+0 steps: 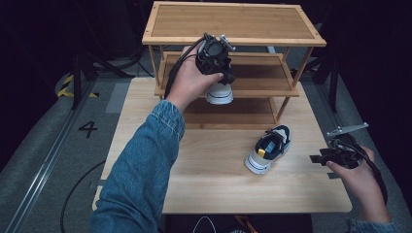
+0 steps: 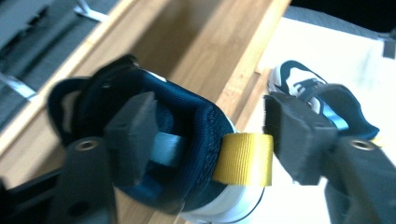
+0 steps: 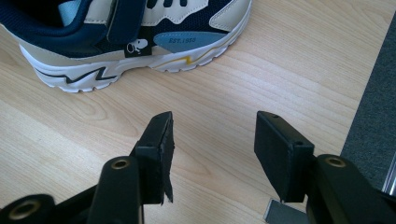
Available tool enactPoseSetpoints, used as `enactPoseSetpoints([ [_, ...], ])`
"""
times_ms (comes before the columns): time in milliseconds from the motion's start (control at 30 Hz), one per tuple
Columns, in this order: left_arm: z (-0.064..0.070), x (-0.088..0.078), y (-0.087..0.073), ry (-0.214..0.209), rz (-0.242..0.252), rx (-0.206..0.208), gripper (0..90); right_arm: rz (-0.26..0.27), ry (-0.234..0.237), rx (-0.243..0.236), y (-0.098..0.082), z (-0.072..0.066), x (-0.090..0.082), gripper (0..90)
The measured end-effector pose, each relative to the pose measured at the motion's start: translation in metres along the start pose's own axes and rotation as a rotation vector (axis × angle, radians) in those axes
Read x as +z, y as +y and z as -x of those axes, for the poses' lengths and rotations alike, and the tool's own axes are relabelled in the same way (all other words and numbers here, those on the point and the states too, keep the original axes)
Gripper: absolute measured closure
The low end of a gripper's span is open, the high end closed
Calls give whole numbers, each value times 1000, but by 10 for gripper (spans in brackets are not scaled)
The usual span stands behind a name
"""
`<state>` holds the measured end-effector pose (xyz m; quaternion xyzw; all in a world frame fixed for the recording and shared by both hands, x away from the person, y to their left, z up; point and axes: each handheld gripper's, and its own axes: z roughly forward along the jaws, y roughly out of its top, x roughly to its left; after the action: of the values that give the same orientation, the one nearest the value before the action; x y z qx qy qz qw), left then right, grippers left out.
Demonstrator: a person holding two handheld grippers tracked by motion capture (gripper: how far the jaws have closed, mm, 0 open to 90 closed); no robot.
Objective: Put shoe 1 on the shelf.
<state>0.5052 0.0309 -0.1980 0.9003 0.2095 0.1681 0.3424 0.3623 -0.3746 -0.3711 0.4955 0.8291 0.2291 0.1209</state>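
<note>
The surface is pale wood with a smooth matt grain. The shelf rack is warmer varnished wood. The shoe has navy mesh cloth, cream panels and a white rubbery sole. The right tongs carry matt black, rough-edged foam pads.

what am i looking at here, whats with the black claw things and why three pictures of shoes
A person holds a two-jaw gripper in each hand. The high view looks down from above; the other two come from cameras riding on each gripper. The left gripper is at the middle shelf of a wooden shoe rack, around the heel of a navy and white sneaker with a yellow loop; its jaws are apart, one inside the collar. The right gripper is open and empty over the wooden table, beside the second sneaker.
</note>
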Motion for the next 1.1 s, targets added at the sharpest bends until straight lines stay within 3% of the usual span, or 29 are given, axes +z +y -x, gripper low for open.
enactPoseSetpoints([
  [100, 7, -16, -4, 12, 70, -24, 286, -4, 0, 2, 0, 0, 1, 486],
  [200, 13, -26, -9, 30, 101, -50, 285, -2, -2, 1, 0, 0, 1, 487],
  [300, 26, -35, -23, 102, 172, -77, 305, -2, -3, -1, 0, -1, 1, 487],
  [367, 32, -39, -31, 135, 188, -107, 384, -4, 0, 1, 1, -2, 1, 494],
  [500, 44, -43, -43, 146, 196, -180, 437, -13, -2, -2, 1, -3, 1, 497],
  [533, 46, -43, -45, 148, 187, -183, 497, -11, -4, -7, 1, -3, 2, 497],
  [600, 51, -40, -49, 140, 172, -195, 514, -14, -4, -7, 1, -3, 3, 497],
  [800, 61, -25, -59, 116, 187, -230, 728, -11, -4, -4, 1, -3, 2, 497],
  [1100, 55, 0, -60, 108, 155, -259, 854, -17, -3, -8, 1, -4, 3, 496],
])
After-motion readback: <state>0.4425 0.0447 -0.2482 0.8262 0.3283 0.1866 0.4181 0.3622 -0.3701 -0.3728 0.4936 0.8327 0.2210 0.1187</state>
